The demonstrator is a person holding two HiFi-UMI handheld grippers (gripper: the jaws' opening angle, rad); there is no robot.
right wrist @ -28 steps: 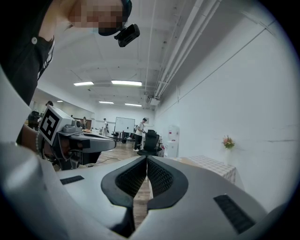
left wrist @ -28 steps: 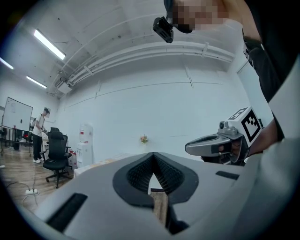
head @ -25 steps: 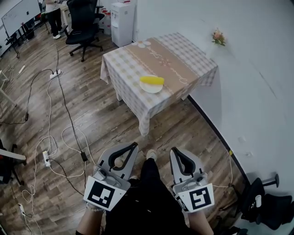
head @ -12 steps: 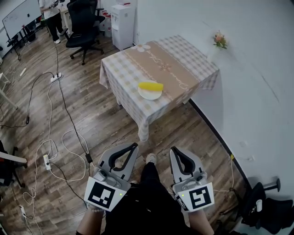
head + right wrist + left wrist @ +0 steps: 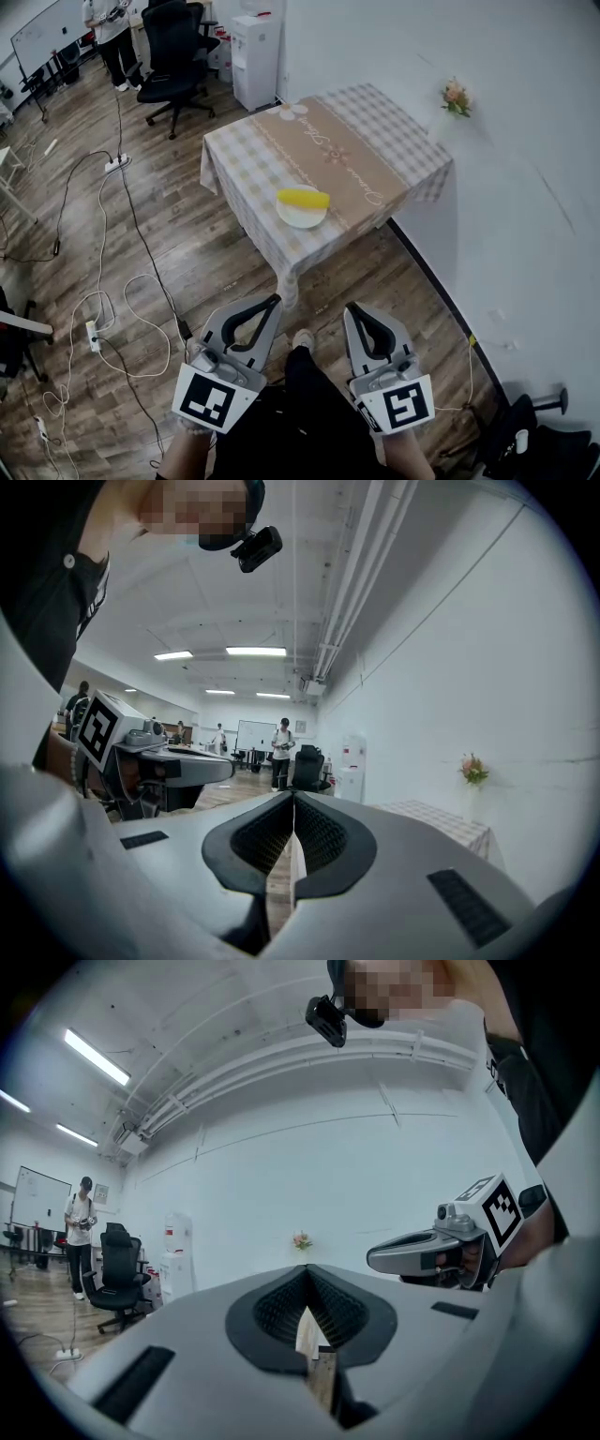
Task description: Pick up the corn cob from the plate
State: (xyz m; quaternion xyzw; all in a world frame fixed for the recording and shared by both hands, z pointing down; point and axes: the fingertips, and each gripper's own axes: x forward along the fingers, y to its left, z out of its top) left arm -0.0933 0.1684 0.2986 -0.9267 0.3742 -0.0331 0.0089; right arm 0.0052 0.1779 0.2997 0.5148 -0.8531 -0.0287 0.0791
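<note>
Corn cob (image 5: 303,198) on plate (image 5: 302,217) has drawn nearer; left hand-held gripper (image 5: 274,300) and right hand-held gripper (image 5: 349,307) pressed together; tablecloth script (image 5: 323,142) unreadable.

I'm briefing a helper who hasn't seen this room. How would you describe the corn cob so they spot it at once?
Look for the table with the checked cloth against the white wall. Near its front edge sits a white plate, with the corn cob lying across it: the only bright yellow thing on the table.
</note>
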